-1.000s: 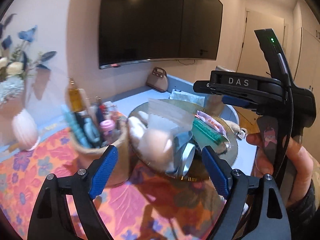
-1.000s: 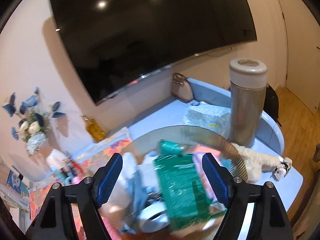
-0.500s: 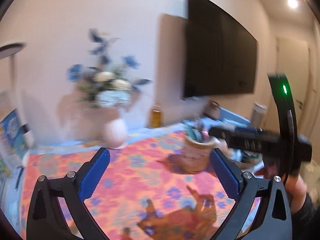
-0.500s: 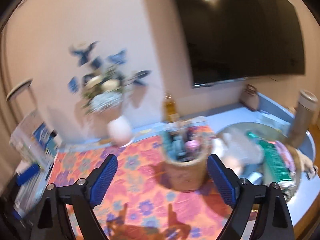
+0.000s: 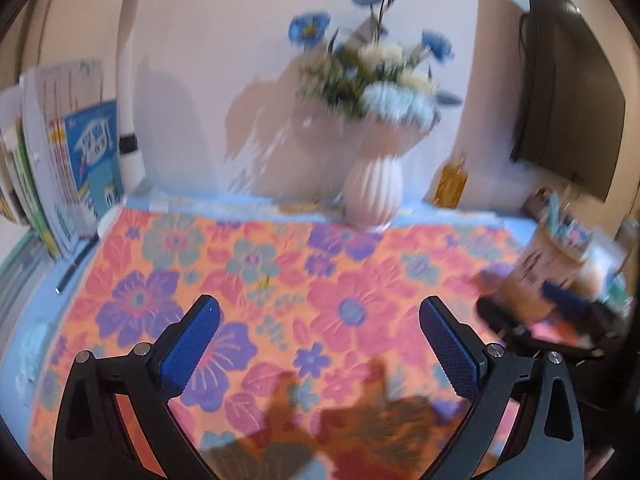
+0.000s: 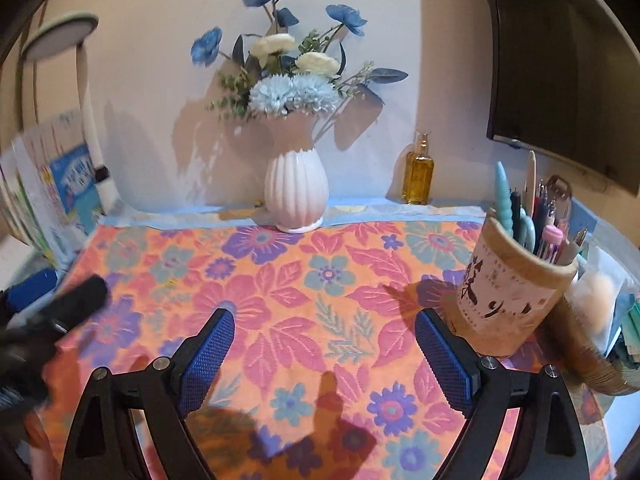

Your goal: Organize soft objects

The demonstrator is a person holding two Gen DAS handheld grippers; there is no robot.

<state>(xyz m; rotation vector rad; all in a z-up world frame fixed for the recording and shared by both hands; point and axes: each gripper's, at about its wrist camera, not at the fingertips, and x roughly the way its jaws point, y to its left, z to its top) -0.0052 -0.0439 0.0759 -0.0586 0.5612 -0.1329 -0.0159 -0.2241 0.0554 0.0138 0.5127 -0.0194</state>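
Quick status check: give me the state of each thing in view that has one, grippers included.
left gripper: open, empty, above the mat
right gripper: open, empty, above the mat
floral mat: spread flat on the table
white ribbed vase: upright, holding flowers
amber bottle: upright, against the wall
pen holder: upright, full of pens
TV: screen dark

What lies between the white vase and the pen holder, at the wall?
In the right wrist view, an amber glass bottle stands between the white vase and the pen holder.
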